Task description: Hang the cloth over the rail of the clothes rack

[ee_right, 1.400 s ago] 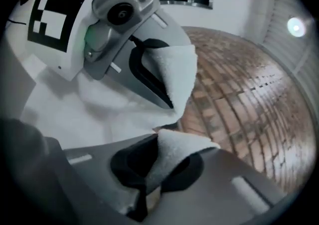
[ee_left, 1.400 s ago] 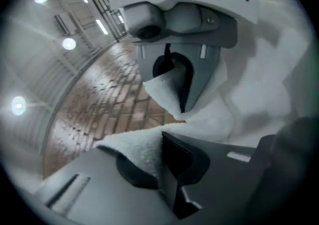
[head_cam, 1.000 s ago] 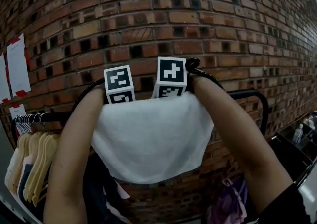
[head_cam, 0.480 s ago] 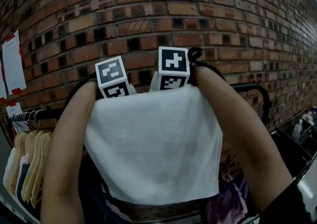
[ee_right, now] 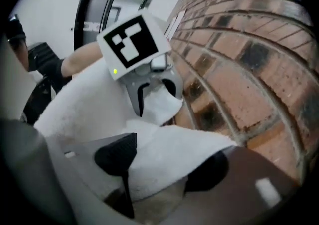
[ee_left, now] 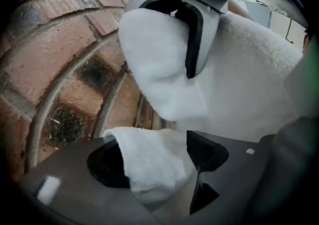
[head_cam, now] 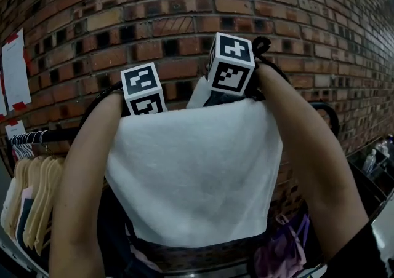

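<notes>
Releasing cloth (head_cam: 194, 172), draped over rail (head_cam: 329, 118) close to brick wall (head_cam: 154, 24). Note jaws of left gripper (ee_left: 154, 162) and right gripper (ee_right: 164, 169) just opened and standing wide, with top edge of cloth lying loose between pads, unpinched. Withdraw slowly, clear of fabric. Guard against pile snagging on a pad and dragging cloth off rail. Guard also against uneven overhang: judging most of cloth to hang on near side, expect sliding under own weight.

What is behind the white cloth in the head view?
A brick wall rises behind the cloth; a dark rail shows at its right. The rail's middle is covered.
</notes>
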A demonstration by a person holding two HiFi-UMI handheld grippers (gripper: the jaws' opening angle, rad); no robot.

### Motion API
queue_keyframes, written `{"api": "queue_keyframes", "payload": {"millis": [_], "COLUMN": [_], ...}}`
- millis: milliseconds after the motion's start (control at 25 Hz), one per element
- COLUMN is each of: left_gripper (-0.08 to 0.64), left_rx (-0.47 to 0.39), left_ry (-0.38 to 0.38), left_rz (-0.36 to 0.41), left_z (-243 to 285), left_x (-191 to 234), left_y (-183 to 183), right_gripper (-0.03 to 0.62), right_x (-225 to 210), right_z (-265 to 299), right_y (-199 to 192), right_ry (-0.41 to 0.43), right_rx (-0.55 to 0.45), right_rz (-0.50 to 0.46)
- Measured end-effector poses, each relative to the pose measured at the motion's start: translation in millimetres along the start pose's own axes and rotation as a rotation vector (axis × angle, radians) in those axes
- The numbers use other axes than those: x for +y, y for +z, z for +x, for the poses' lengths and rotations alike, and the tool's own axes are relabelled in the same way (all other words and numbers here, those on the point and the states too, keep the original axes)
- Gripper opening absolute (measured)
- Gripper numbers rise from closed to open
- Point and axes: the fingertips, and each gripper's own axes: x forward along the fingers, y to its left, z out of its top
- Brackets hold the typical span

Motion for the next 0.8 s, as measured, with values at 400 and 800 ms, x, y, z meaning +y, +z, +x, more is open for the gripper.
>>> {"api": "queue_keyframes", "payload": {"millis": [400, 800], "left_gripper": [0.317, 0.334], "left_rx": [-0.026, -0.014], "left_ry": [0.043, 0.082], "left_rz": [0.010, -0.039], "left_z": [-4.7, -7.6], "left_x": [7.7, 11.6], "left_y": [3.0, -2.6], "right_gripper": [0.293, 0.293], "right_x": [-22.9, -35.8], "right_z": [-11.4, -35.9], "right_y": [-34.1, -43.5], "right_ry": [-0.154, -0.266], "right_rx": [0.179, 0.252], "right_rz": [-0.044, -0.068]}}
